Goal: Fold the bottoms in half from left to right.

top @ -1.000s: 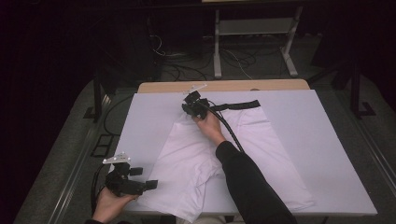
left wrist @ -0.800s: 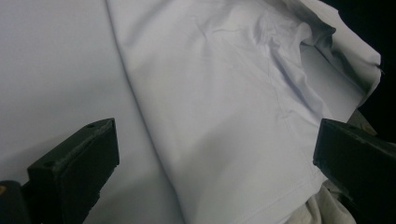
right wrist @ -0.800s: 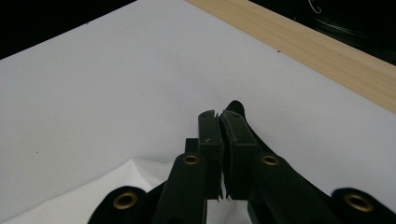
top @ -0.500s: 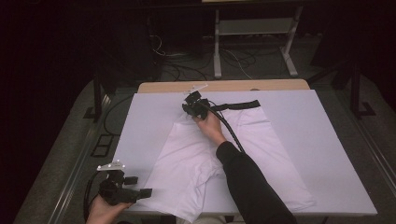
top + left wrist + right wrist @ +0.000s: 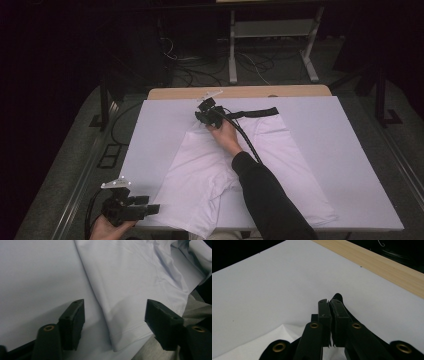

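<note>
Dark floor with loose cables surrounds the table [image 5: 350, 130], whose white cover leaves a strip of bare wood along the far edge [image 5: 240, 92].

At the near left corner, the left gripper [image 5: 150, 209] is held low in the person's left hand [image 5: 105, 229], just off the table's left edge, its jaws pointing right toward the garment. In the left gripper view its jaws stand partly apart and have just been closing; between them lies the near left hem corner of the white shorts [image 5: 130, 290], flat on the cover, and neither pad presses the cloth.

Across the middle of the table, the white shorts [image 5: 200, 175] lie spread out, the black waistband [image 5: 255, 112] at the far end and the two legs running toward the near edge. The left leg reaches the near left edge and hangs a little over it; the right leg ends near the near right corner.

At the far middle, the right gripper [image 5: 202, 117] sits at the left end of the waistband, held by the right hand [image 5: 227, 137], the dark sleeve [image 5: 270, 200] crossing the shorts. In the right gripper view its jaws [image 5: 332, 315] are pressed together, with black fabric showing at their tips and white cloth bunched beneath.
</note>
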`<state>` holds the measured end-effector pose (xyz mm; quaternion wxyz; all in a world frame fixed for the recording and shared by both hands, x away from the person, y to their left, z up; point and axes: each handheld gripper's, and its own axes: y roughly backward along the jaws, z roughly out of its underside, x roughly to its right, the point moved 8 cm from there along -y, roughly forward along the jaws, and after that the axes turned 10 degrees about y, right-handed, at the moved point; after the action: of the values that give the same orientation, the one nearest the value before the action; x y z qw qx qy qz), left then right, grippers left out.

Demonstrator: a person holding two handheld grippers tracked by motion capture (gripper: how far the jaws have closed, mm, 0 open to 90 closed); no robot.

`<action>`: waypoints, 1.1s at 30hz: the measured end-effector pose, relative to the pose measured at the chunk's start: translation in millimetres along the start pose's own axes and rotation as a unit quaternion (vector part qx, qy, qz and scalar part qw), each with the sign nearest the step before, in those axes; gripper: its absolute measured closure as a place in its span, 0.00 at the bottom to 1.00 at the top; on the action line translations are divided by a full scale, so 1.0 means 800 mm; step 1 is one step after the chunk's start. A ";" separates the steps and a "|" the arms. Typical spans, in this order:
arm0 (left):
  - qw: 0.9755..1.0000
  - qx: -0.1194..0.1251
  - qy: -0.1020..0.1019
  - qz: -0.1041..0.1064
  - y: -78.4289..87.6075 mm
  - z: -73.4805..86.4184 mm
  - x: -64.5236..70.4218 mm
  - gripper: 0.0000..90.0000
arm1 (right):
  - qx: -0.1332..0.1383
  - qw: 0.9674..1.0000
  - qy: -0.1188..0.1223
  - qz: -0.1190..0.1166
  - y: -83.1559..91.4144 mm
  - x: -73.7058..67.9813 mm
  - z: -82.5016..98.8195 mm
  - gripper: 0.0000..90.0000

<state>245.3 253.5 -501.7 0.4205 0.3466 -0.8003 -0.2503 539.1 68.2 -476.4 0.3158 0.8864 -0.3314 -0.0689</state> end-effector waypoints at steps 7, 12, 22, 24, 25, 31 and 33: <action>1.000 -0.024 0.006 0.004 -0.002 0.006 0.002 0.60 | 0.005 1.000 0.000 0.000 0.002 0.001 -0.001 0.95; 0.999 -0.029 0.014 0.003 -0.003 0.007 -0.002 0.83 | 0.008 1.000 -0.003 -0.002 0.005 0.002 -0.001 0.95; 0.999 -0.024 -0.008 0.034 0.002 0.004 0.010 0.97 | 0.008 1.000 -0.004 -0.003 0.013 0.008 -0.003 0.96; 0.999 -0.018 -0.019 0.042 0.004 0.002 0.018 0.97 | 0.008 1.000 -0.004 -0.002 0.015 0.011 -0.004 0.95; 0.998 -0.016 -0.026 0.046 0.005 0.001 0.022 0.97 | 0.008 1.000 -0.005 -0.003 0.016 0.012 -0.004 0.96; 0.996 -0.010 -0.053 0.065 0.004 -0.007 0.048 0.97 | 0.010 1.000 -0.012 -0.003 0.023 0.018 -0.005 0.95; 0.996 -0.010 -0.059 0.066 0.005 -0.010 0.054 0.97 | 0.010 1.000 -0.013 -0.003 0.026 0.020 -0.005 0.96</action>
<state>233.3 222.3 -473.4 0.3918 0.2736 -0.8423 -0.2495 541.8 48.2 -459.3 0.3022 0.8897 -0.3332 -0.0780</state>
